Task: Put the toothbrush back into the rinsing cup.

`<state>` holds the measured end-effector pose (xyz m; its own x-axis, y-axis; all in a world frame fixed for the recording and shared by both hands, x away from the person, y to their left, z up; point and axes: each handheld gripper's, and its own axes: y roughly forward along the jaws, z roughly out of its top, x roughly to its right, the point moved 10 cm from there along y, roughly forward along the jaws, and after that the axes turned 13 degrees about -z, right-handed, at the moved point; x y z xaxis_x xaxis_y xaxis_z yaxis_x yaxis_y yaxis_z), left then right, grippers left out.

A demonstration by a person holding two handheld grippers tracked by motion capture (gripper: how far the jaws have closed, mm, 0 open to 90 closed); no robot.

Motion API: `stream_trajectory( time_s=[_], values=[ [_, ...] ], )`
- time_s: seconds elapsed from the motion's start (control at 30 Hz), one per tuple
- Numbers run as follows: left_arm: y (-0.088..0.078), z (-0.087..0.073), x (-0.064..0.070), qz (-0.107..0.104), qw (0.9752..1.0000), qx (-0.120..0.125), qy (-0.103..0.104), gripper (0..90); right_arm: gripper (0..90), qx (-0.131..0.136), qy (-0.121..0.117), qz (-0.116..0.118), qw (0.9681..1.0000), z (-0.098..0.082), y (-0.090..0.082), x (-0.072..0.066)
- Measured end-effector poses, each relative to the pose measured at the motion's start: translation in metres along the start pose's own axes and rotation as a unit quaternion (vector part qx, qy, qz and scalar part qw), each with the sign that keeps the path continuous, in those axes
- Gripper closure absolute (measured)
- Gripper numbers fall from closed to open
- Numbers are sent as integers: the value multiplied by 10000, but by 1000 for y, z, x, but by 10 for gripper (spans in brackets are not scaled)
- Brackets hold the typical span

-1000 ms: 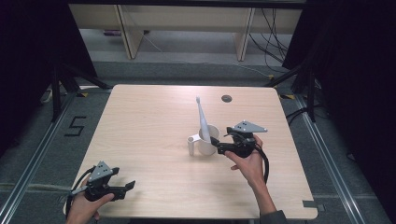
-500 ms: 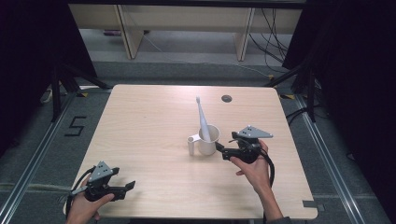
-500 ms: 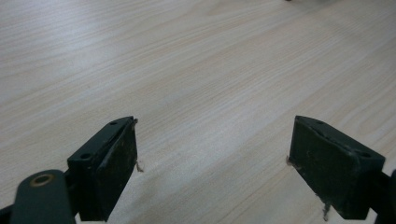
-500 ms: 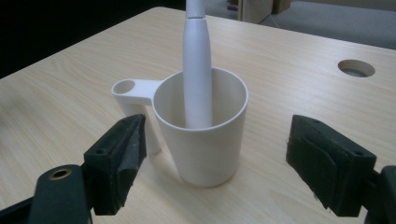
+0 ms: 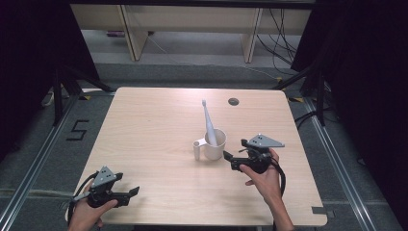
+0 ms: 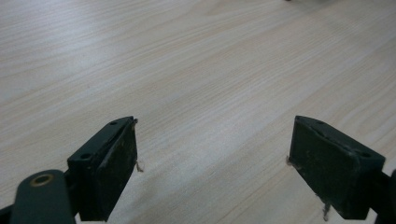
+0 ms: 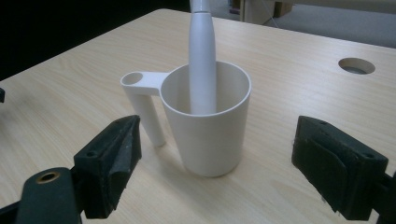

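Cup (image 7: 208,123) stands just beyond the right gripper's (image 7: 212,163) spread fingers (image 7: 114,158), untouched.

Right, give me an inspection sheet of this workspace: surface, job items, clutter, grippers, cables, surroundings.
Surface: light wooden table, bare apart from the job items, with a round hole near the far edge.
Job's things: white cup upright, its handle toward the left; white toothbrush standing in it, leaning.
Clutter: nothing seen.
Grippers: right gripper open beside the cup, its jaws have just been opening, nothing between them; left gripper open over bare wood at the near left.
Cables: one trailing from each gripper; more on the floor behind.
Surroundings: dark curtains, grey floor, wooden furniture legs beyond.
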<state>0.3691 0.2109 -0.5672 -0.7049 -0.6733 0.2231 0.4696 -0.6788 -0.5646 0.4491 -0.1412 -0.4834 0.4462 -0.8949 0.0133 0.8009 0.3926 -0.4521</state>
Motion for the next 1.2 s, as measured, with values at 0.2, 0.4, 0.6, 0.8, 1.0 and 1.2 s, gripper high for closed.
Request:
stream_trajectory(
  time_s=[0.2,0.4,0.6,0.8,1.0,1.2],
  values=[
    [1,0,0,15,10000,-10,11,148,167,-50,-21,99,9999,-6,-4,-4],
    [2,-1,0,0,10000,-28,21,148,168,-129,-70,92,9999,-15,-9,-3],
    [1,-1,0,-5,10000,-24,33,148,170,-78,-37,134,9999,-20,-14,-3],
    [1,-1,0,13,10000,-14,14,148,170,-78,-38,195,9998,-24,-20,-6],
    [0,-1,0,30,10000,-38,17,148,169,-84,-96,240,9996,-28,-24,-9],
    [1,-1,1,5,10000,-18,-2,148,165,-205,14,223,9995,-35,-28,-13]
  ],
)
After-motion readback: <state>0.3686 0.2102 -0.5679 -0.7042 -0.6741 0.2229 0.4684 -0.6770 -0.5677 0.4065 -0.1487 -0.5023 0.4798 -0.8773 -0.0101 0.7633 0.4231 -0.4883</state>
